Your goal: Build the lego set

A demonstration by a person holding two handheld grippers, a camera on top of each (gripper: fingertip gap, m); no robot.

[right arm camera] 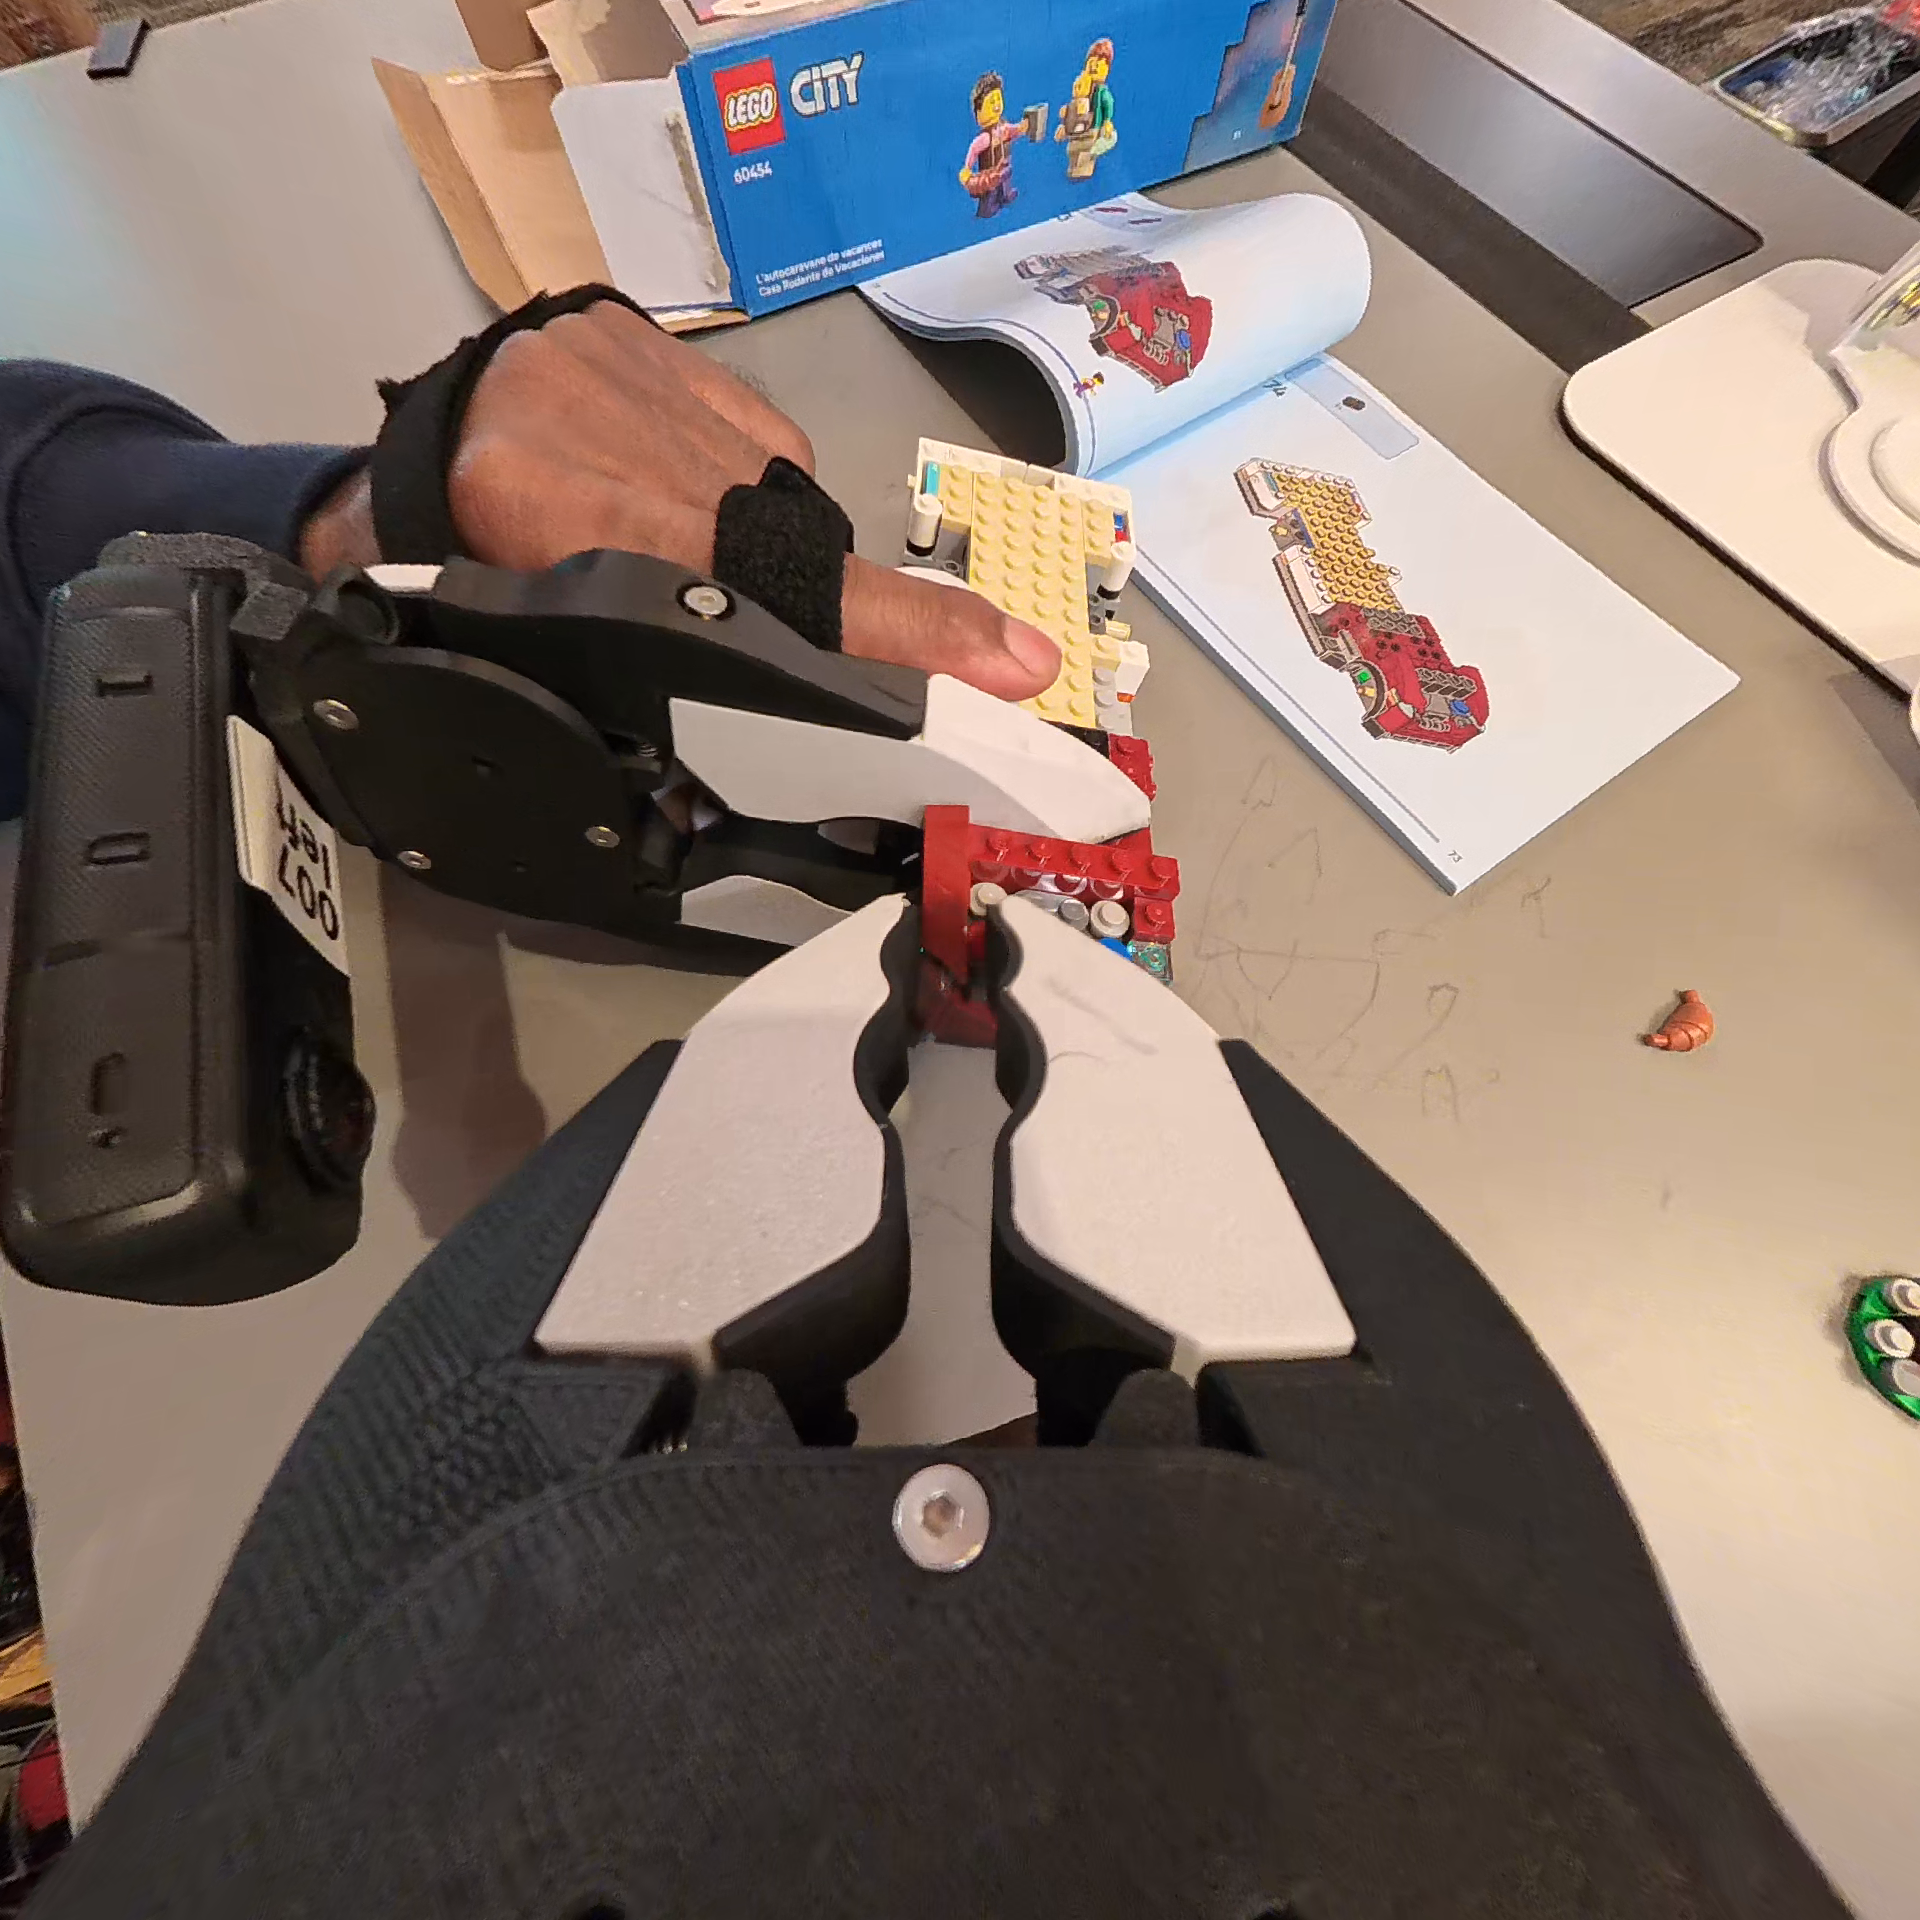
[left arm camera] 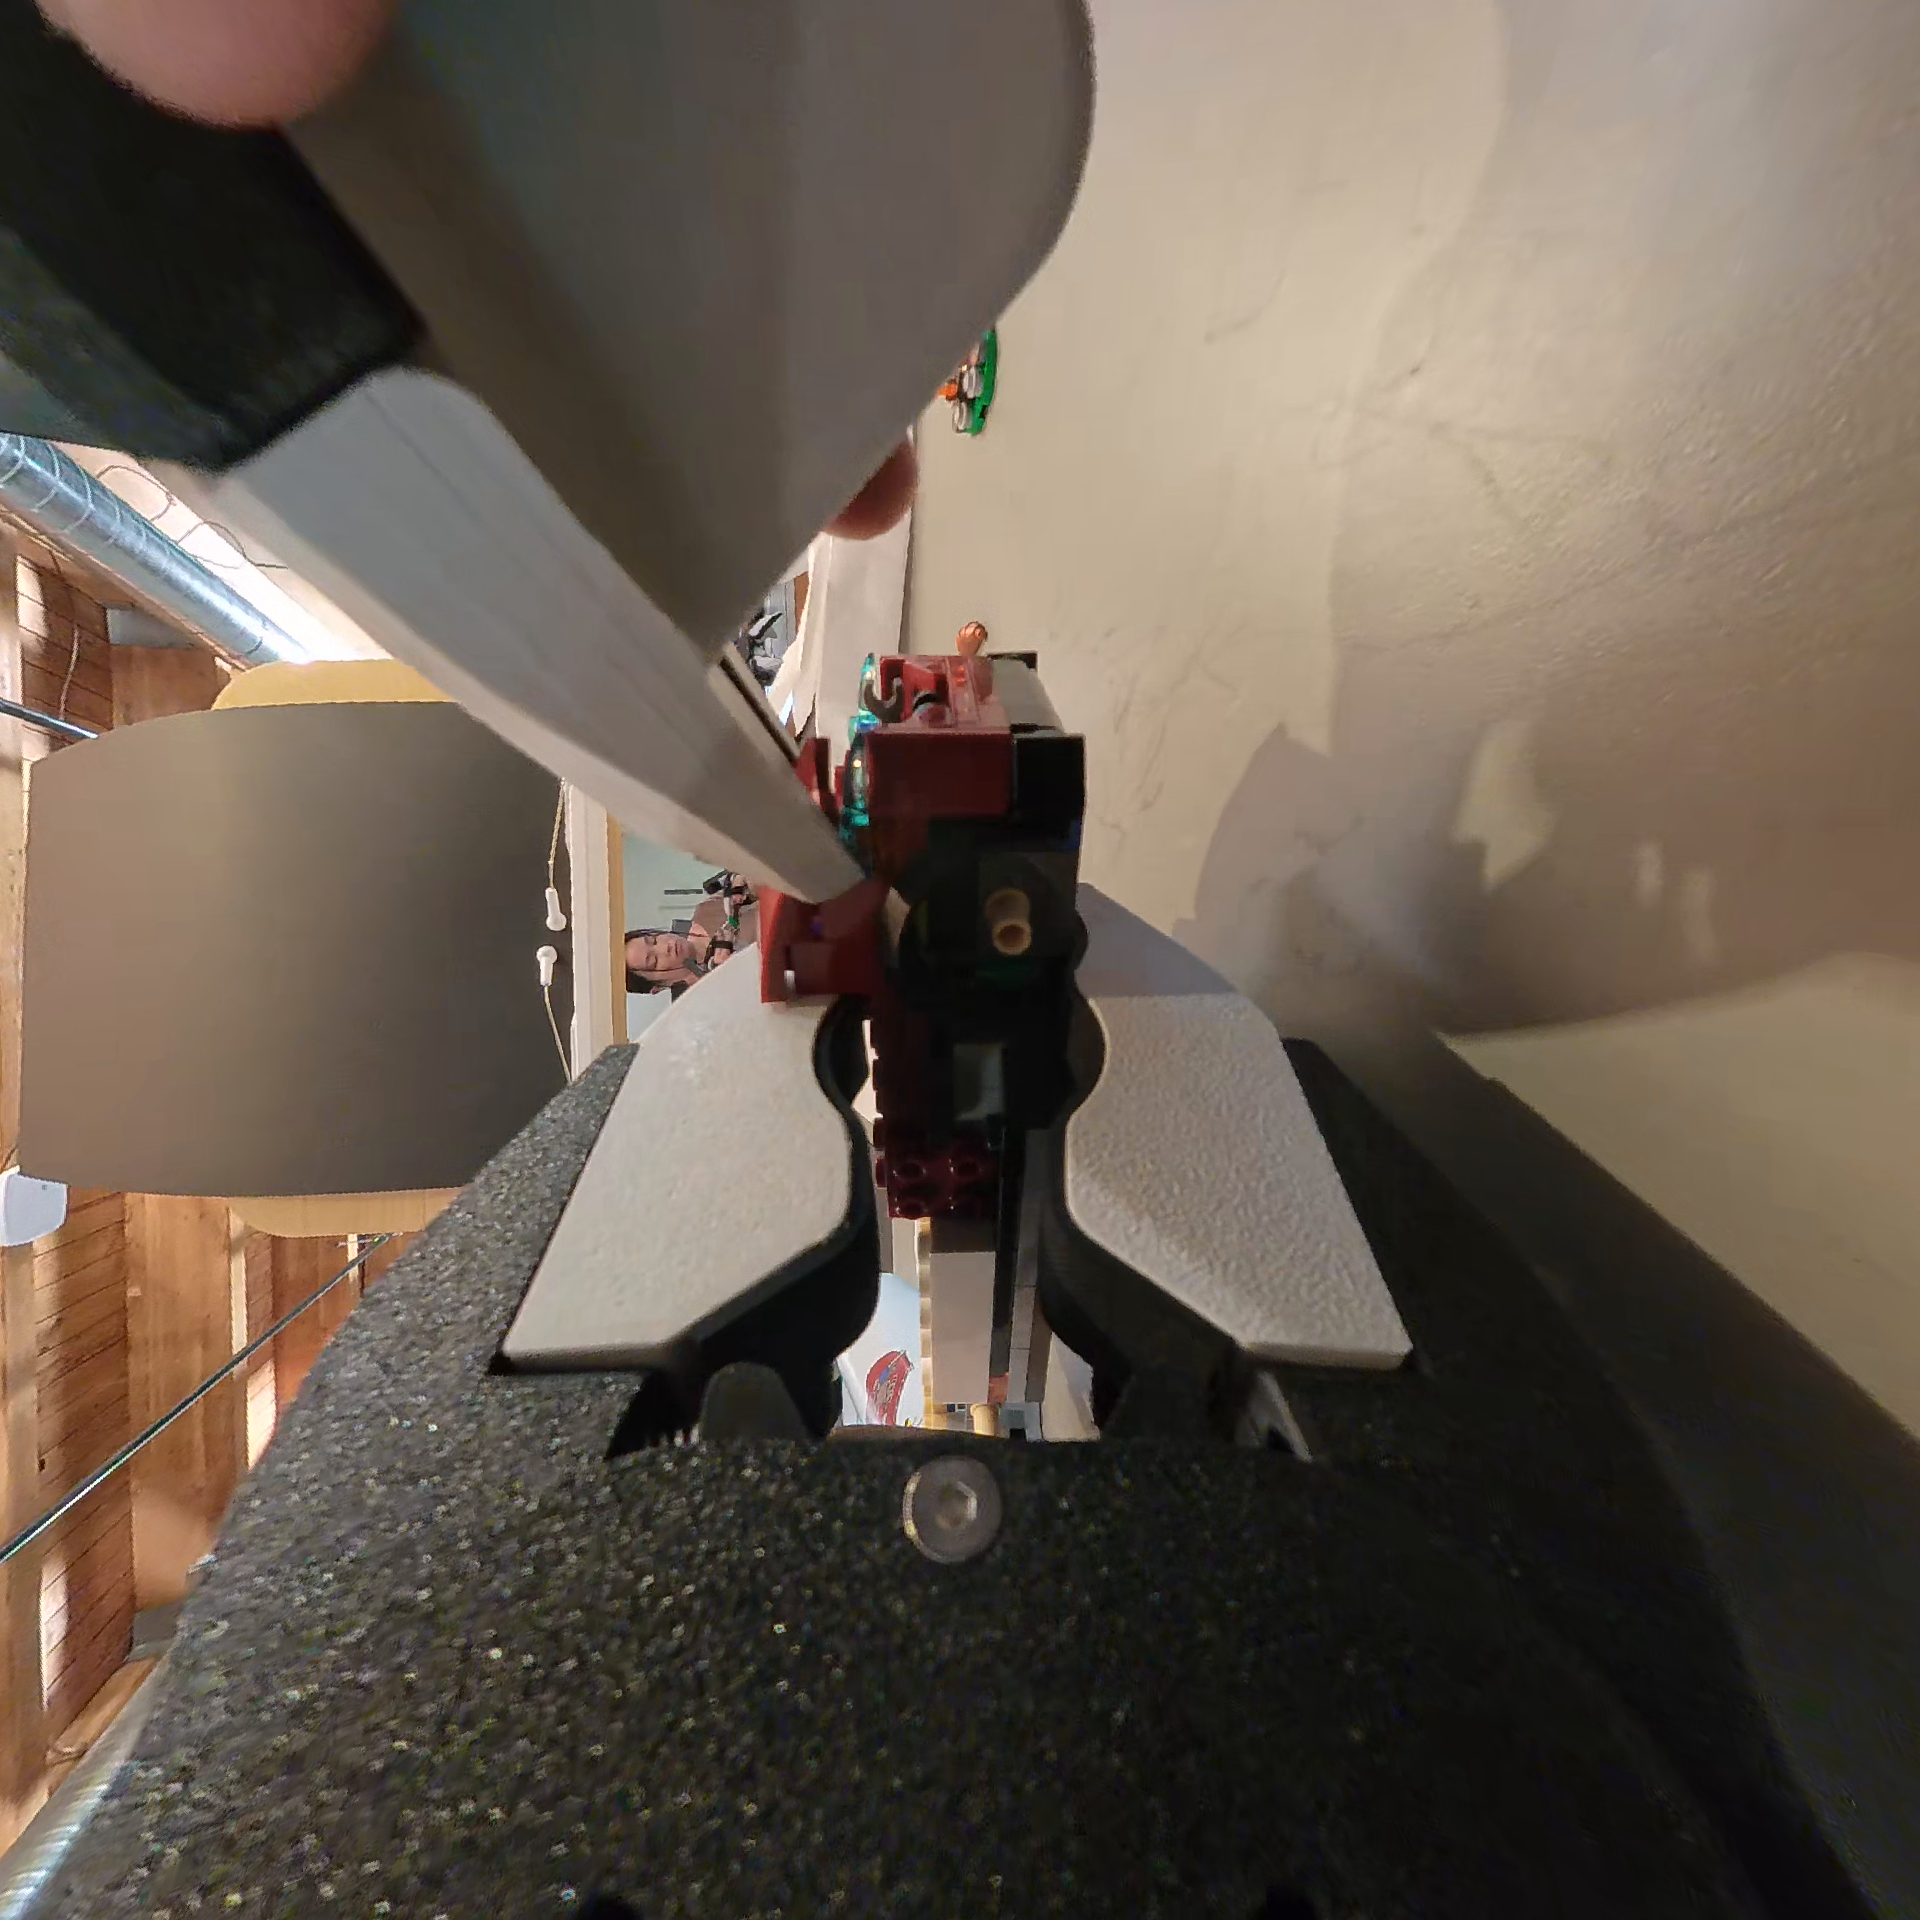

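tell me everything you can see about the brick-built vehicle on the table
The brick-built vehicle is a long, unfinished plastic toy model lying on the grey table: a dark red front, a tan studded floor behind it, with white, grey and black pieces. The left gripper clamps its red section from the side, a finger of the left hand resting on the tan studs. The right gripper closes on an upright dark red panel at the front end.

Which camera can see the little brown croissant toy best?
The right wrist view: the croissant lies alone in plain sight on the grey table. The left wrist view shows only a tiny brown bit peeking past the brick model.
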